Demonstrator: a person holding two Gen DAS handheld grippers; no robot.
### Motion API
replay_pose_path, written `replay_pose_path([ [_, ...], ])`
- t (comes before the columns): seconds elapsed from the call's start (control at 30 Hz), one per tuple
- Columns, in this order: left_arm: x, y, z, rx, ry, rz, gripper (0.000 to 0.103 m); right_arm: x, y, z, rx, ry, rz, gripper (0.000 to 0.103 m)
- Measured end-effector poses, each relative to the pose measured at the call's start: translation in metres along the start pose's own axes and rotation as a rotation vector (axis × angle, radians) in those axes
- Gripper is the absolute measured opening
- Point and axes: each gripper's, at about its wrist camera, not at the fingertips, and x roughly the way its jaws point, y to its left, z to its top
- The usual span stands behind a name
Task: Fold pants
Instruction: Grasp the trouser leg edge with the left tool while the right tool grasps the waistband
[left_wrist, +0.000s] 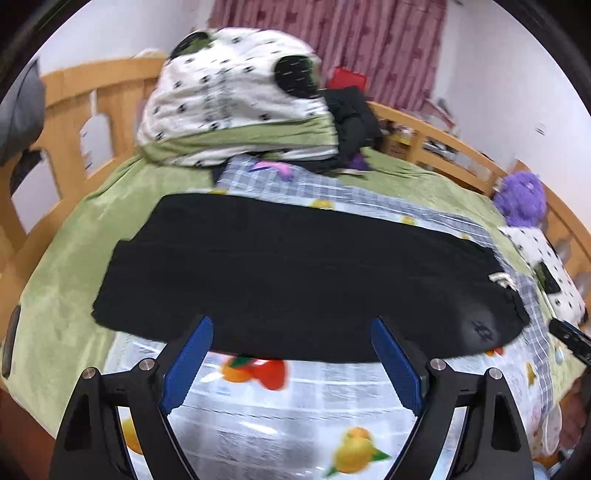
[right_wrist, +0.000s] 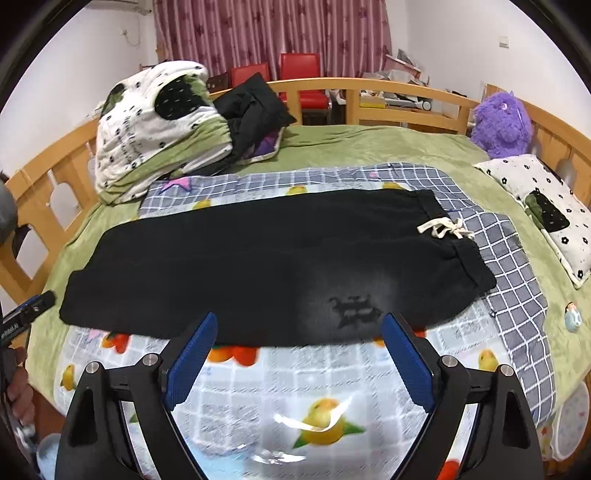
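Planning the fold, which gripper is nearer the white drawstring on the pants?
Right. The right gripper hovers near the waist end, by the drawstring; the left gripper is toward the leg end.

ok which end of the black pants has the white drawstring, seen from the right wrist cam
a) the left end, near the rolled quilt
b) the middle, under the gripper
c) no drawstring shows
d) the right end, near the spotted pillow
d: in the right wrist view the white drawstring sits at the waistband on the right end of the black pants, toward the spotted pillow.

A home bedroom: wooden-railed bed (right_wrist: 406, 86), green blanket (right_wrist: 369, 144), pillow (right_wrist: 546, 210), purple plush toy (right_wrist: 502, 123), maroon curtains (right_wrist: 273, 33).
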Motion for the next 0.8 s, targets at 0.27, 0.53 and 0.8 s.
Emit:
replay_pose_path([
  [0.27, 0.066, 0.073, -0.035, -0.191, 0.085, -0.066, 0.087, 0.079, -0.093, -0.018, 0.153, 0.067, 0.000, 0.063],
  [0.53, 0.124, 0.103, -0.074, -0.355, 0.137, -0.110, 0.085, 0.133, -0.155, -0.079, 0.369, 0.118, 0.010, 0.055],
  [0.8, 0.143, 0.118, -0.064, -0.475, 0.044, -0.169, 0.076, 0.157, -0.173, -0.081, 0.484, 0.086, 0.140, 0.055],
])
